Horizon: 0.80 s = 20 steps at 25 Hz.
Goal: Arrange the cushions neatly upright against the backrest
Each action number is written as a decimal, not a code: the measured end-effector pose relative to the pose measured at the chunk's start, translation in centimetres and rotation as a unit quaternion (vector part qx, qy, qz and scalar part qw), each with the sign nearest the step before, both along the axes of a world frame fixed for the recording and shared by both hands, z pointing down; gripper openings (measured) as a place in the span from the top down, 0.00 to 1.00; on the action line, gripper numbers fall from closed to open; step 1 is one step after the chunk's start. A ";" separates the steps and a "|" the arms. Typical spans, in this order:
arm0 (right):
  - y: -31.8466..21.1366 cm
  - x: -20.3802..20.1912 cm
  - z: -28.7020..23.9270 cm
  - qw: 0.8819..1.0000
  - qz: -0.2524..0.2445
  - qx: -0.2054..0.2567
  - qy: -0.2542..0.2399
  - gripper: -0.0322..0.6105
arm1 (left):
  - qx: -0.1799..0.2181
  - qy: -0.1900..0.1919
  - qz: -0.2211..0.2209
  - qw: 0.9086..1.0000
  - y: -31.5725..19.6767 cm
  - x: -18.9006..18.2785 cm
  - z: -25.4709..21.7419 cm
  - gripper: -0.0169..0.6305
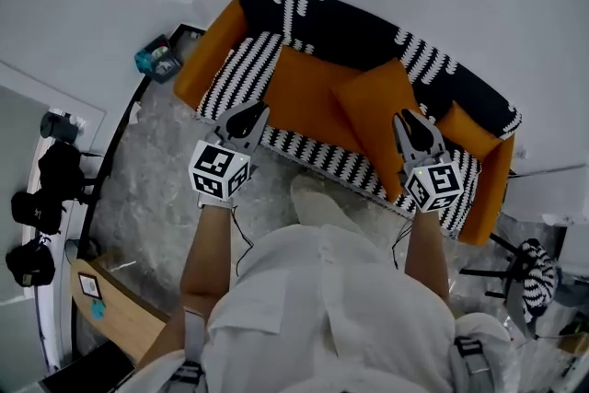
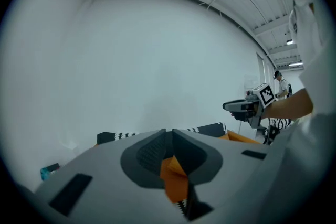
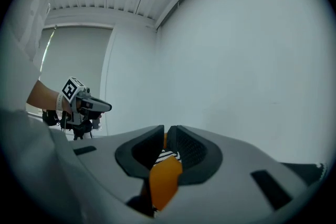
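Both empty at the near edge of the sofa (image 1: 199, 60): my left gripper (image 1: 258, 113) pressed together, my right gripper (image 1: 402, 118) cracked slightly apart right by the orange cushion (image 1: 373, 106) slumped on the right of the seat (image 1: 299, 86), so next I reckon I open wider, pinch it and prop it against the backrest (image 1: 363, 34).

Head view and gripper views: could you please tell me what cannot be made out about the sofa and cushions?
- Large cushion: part, head view, behind right hand-held gripper.
- Sofa: both gripper views, mostly hidden by their own jaws.
- Small cushion: tilt unclear, head view too steep.
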State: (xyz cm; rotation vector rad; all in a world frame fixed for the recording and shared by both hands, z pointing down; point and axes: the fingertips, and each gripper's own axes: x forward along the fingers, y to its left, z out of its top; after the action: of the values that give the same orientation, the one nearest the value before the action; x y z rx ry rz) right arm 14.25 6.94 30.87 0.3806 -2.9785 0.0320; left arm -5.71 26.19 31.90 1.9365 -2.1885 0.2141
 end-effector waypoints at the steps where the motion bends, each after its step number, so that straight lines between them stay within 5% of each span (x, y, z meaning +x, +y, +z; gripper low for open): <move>1: -0.8 -1.6 0.7 1.000 -0.006 -0.004 0.004 0.82 | -0.004 0.002 -0.001 1.000 -0.7 -1.3 0.5 0.90; 11: -8.8 -17.7 5.9 0.995 -0.082 -0.020 0.057 0.77 | -0.058 0.054 0.003 0.997 -11.2 -13.1 5.5 0.78; 20: -12.2 -25.3 13.4 0.979 -0.147 -0.046 0.137 0.72 | -0.119 0.084 0.026 0.989 -17.4 -18.4 12.3 0.71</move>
State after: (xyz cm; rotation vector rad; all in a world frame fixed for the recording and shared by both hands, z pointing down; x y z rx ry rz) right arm -11.08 -5.21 44.28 -0.0639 -2.7155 0.0802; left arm -24.10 8.75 44.23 1.8114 -1.9114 0.2940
